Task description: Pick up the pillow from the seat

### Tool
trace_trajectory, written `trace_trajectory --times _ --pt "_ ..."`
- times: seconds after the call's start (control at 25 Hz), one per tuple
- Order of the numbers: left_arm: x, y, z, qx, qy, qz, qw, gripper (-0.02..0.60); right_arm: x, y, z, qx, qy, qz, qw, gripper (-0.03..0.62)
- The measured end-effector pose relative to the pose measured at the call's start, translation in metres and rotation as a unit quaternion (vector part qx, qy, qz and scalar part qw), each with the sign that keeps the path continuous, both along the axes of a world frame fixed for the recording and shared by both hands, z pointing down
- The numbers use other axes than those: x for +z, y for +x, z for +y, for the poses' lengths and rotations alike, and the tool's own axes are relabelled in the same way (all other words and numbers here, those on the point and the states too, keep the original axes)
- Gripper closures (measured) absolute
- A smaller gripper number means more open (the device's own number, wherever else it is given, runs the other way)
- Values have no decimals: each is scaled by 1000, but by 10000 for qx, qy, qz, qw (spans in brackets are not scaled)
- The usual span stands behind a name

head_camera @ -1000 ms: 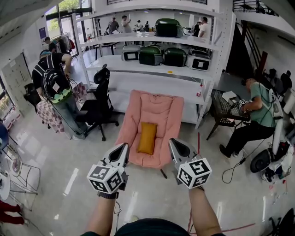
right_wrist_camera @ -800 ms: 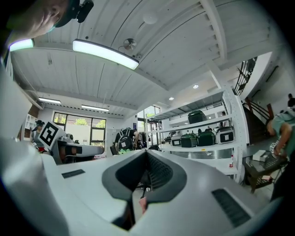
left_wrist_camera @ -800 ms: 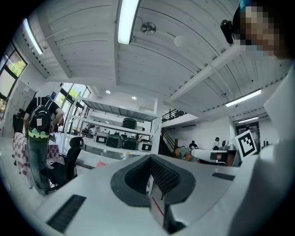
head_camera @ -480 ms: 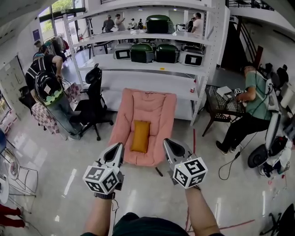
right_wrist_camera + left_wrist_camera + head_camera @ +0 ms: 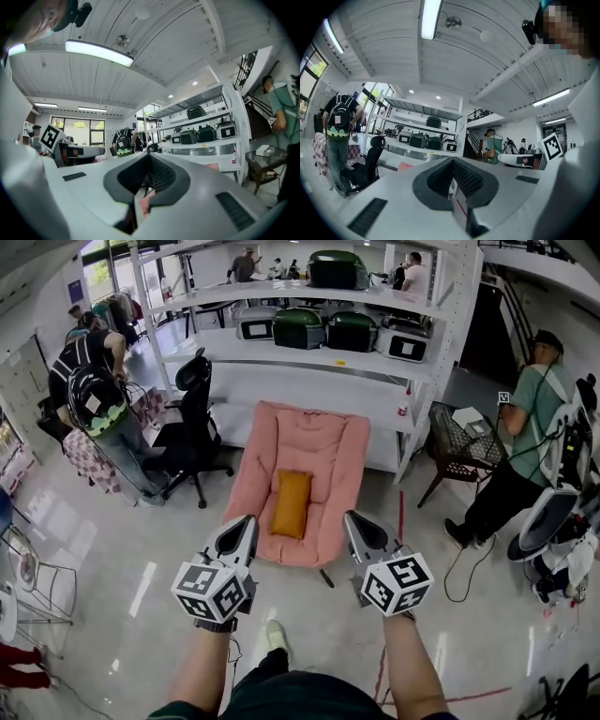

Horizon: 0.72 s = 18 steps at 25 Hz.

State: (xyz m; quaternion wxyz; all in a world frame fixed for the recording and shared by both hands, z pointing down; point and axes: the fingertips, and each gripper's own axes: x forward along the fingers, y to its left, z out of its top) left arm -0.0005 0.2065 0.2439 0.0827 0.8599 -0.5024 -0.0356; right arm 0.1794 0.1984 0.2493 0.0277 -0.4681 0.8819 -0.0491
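Observation:
A mustard-orange pillow (image 5: 292, 502) lies lengthwise on the seat of a pink padded chair (image 5: 323, 451) in front of the white shelving. In the head view both grippers are held out side by side, short of the chair's front edge. The left gripper (image 5: 247, 523) points at the chair's left front corner, the right gripper (image 5: 353, 519) at its right front corner. Both have their jaws together with nothing in them. In the left gripper view the shut jaws (image 5: 452, 163) hide most of the chair; a pink edge (image 5: 405, 166) shows. In the right gripper view pink (image 5: 146, 200) shows below the shut jaws (image 5: 149, 157).
A black office chair (image 5: 192, 442) stands left of the pink chair. White shelving (image 5: 422, 381) behind holds green and black appliances (image 5: 323, 329). A person with a backpack (image 5: 94, 399) bends at left; another person (image 5: 530, 427) stands at right by a dark mesh chair (image 5: 459, 451). Cables lie on the floor at right.
Both grippers have come nearer the pink chair's front edge, which now sits between their tips. A foot now shows below them. The person at right has straightened up.

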Motion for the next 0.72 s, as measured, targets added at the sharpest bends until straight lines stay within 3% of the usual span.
trace_trajectory --times 0.4,0.72 --pt "29 -48 -116 -54 -135 -92 9999 577 36 -50 -117 -42 -378 157 9992 589" --pt "65 -82 -205 154 -338 -138 9992 577 82 -99 -206 -64 -880 330 9956 589"
